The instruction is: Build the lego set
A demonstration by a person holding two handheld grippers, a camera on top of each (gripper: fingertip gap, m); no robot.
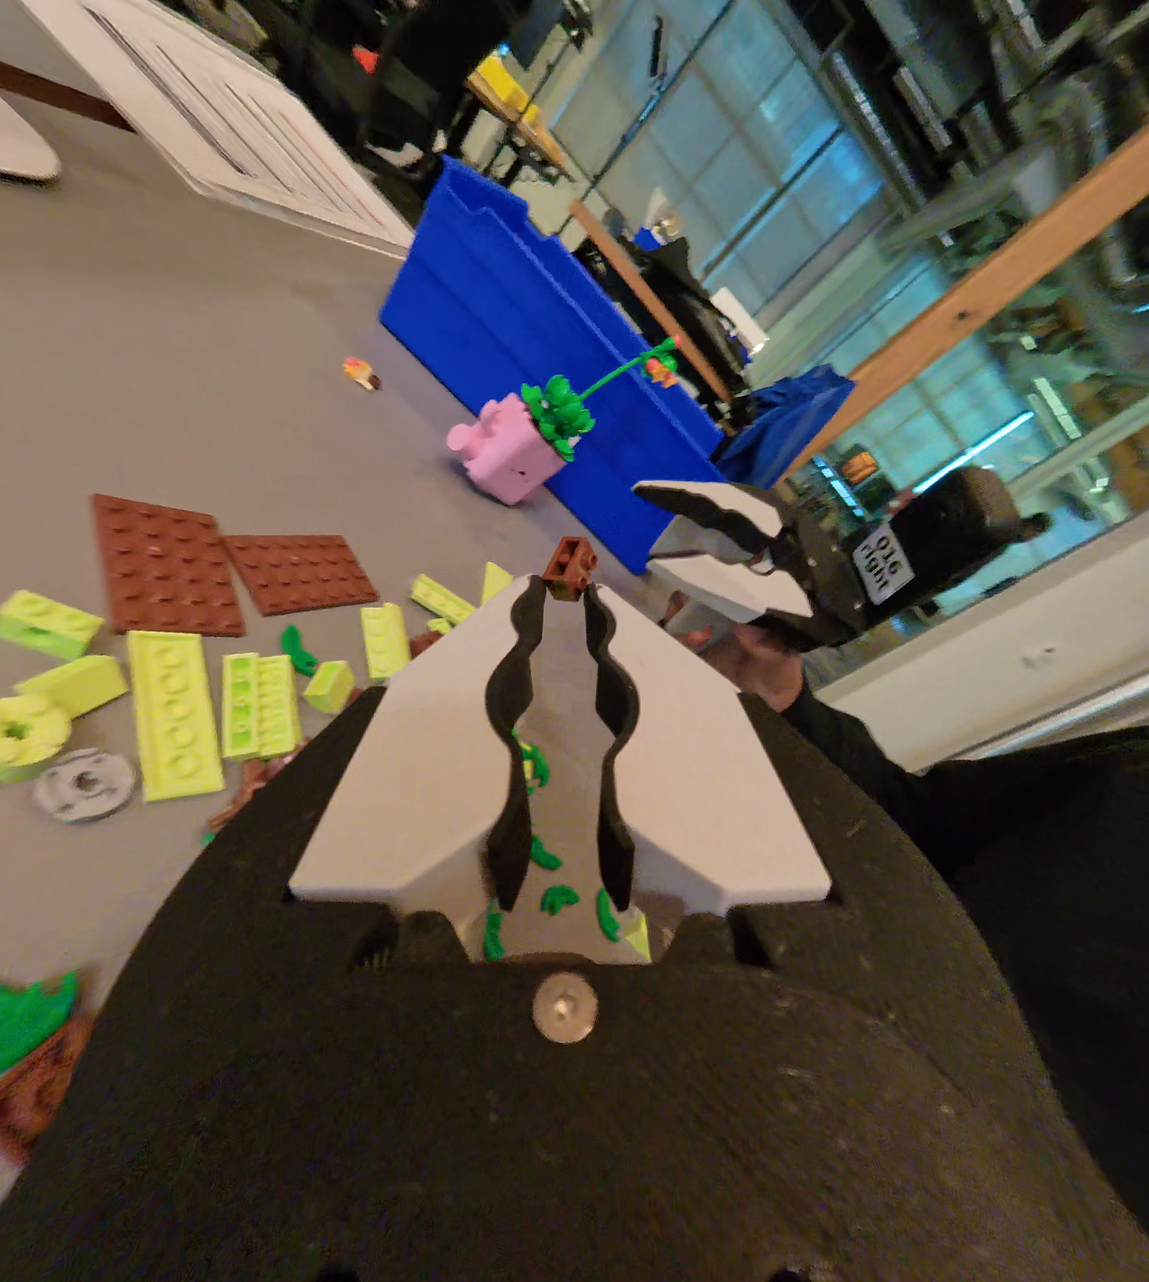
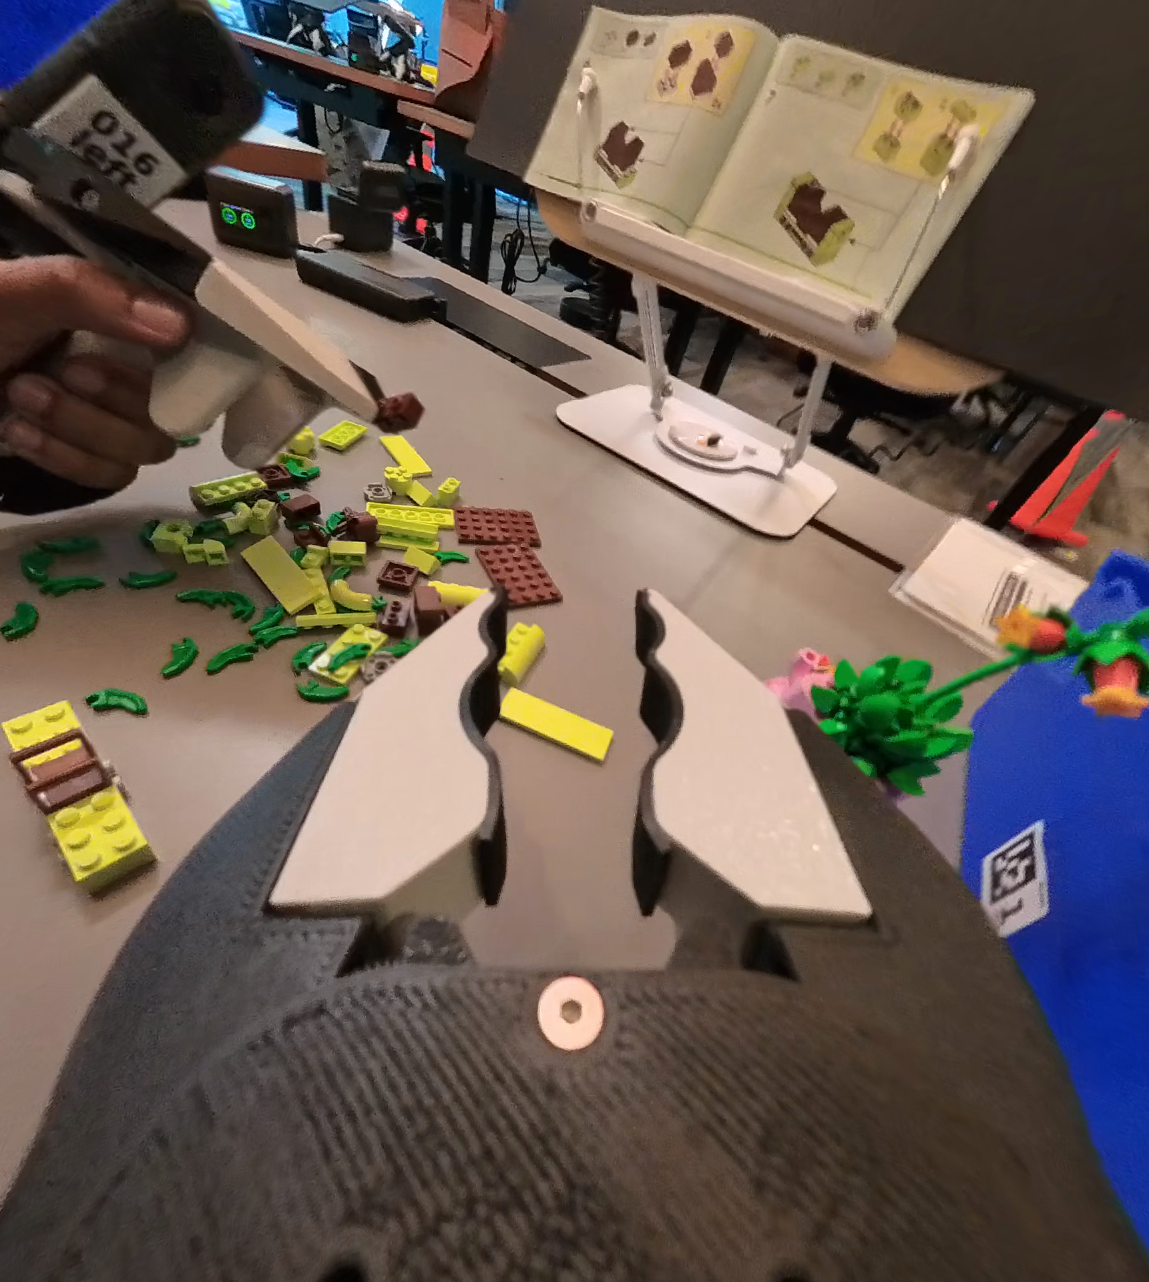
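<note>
My left gripper is shut on a small brown brick and holds it in the air above the table; it also shows in the right wrist view. My right gripper is open and empty above the table, near a flat lime tile; it shows in the left wrist view to the right of the brick. Loose lime, brown and green pieces lie scattered. Two brown plates lie flat. A lime and brown partial build lies at the left.
A pink pot with a green plant and flower stem stands beside a blue bin. An open instruction booklet rests on a white stand at the back. A person's hand holds the left gripper. My hands' fingertips stand some 11 centimeters from each other. My right gripper's tips are some 9 centimeters from the flat lime tile.
</note>
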